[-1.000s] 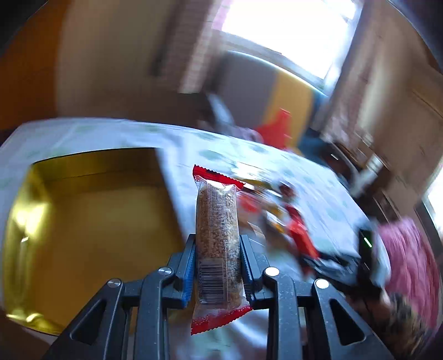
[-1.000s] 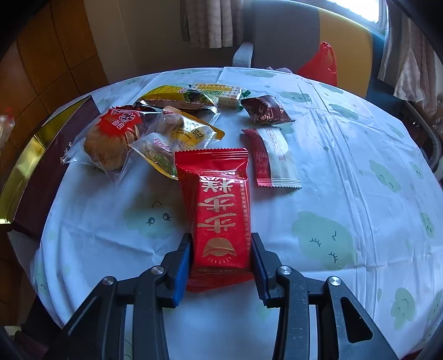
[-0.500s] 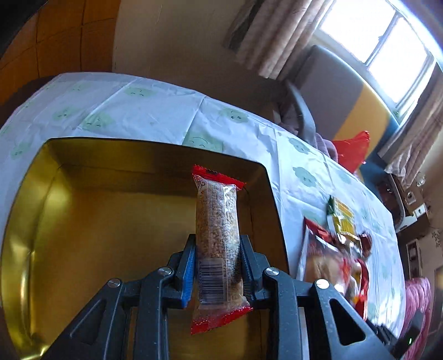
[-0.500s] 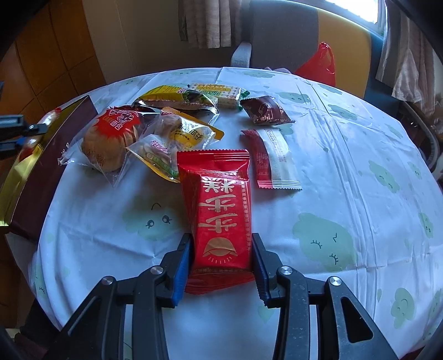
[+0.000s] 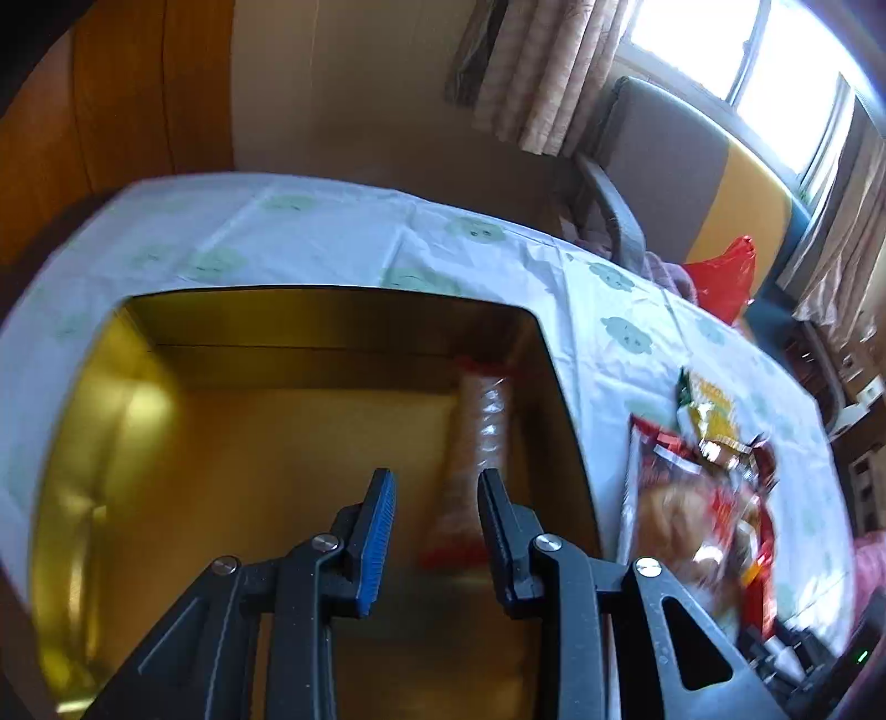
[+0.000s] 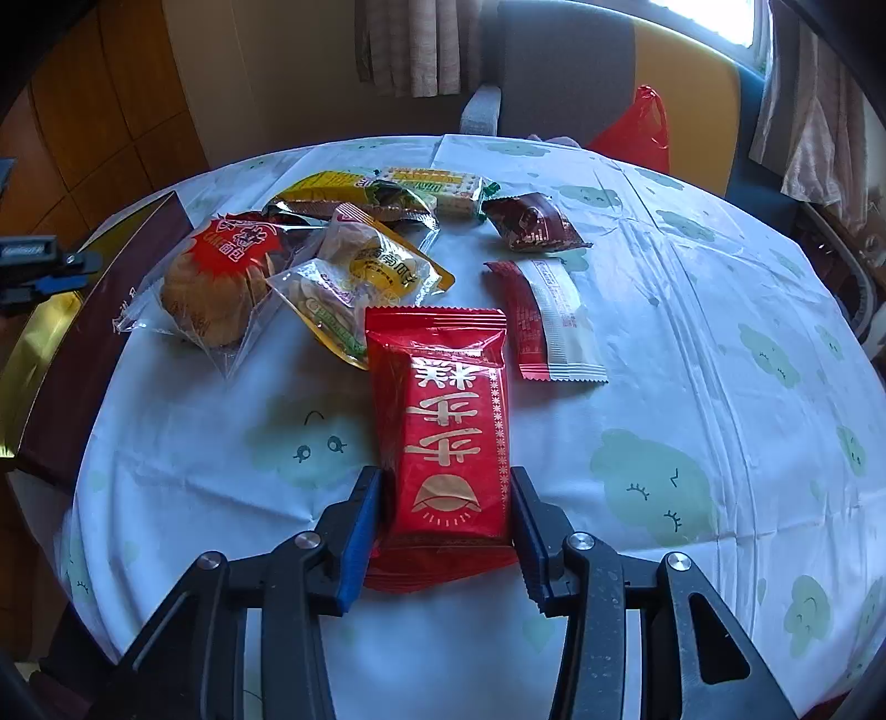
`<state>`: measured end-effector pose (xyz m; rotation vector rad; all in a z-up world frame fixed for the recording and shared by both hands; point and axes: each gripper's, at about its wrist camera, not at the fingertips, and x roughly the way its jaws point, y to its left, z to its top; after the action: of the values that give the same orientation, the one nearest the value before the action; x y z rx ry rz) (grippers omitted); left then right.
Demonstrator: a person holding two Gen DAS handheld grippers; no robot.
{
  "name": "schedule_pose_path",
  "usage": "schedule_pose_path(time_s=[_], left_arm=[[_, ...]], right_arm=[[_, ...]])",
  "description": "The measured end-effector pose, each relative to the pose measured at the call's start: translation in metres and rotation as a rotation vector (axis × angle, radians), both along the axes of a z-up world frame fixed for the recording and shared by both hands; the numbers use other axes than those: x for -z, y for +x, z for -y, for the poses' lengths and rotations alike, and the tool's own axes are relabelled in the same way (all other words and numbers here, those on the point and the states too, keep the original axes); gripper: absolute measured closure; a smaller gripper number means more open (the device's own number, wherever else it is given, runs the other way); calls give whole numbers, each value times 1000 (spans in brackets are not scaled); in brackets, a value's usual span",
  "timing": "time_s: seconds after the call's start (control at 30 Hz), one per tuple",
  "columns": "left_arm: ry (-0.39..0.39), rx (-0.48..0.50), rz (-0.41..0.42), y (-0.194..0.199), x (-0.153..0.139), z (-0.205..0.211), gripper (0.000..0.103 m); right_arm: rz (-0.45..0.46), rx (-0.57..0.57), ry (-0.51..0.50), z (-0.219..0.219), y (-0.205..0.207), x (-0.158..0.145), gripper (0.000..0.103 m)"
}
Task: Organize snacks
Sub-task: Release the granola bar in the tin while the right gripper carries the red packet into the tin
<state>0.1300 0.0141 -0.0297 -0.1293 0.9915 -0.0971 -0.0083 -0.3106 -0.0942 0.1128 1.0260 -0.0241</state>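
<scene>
The left tool (image 5: 434,493) is hovering over the gold tin (image 5: 332,321), its jaws opening with nothing between the pads. The bar (image 5: 476,437), blurred, appears to be lying in the tin near its right wall. The right tool (image 6: 446,498) is opening around the red packet (image 6: 446,421), which is resting on the worktop (image 6: 692,332); pad contact is unclear. Other snacks (image 6: 310,260) are lying beyond it.

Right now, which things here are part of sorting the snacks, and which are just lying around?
Part of the job: gold tin, grain bar inside it, red packet, snack pile, both grippers.
Lying around: red bag, chair, curtains.
</scene>
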Motion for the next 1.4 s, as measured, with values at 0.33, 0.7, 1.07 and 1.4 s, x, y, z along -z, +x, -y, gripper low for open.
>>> schedule_pose_path(time_s=[0.33, 0.7, 1.07, 1.4], left_arm=[[124, -40, 86, -71, -15, -11, 72], [168, -51, 130, -106, -21, -21, 72], [160, -92, 117, -115, -15, -38, 72], [143, -213, 128, -119, -13, -75, 72]], right_arm=[[-2, -11, -2, -3, -5, -2, 62], [-25, -66, 208, -27, -19, -13, 63], [4, -201, 296, -81, -8, -50, 63], [31, -317, 279, -158, 26, -88, 63]])
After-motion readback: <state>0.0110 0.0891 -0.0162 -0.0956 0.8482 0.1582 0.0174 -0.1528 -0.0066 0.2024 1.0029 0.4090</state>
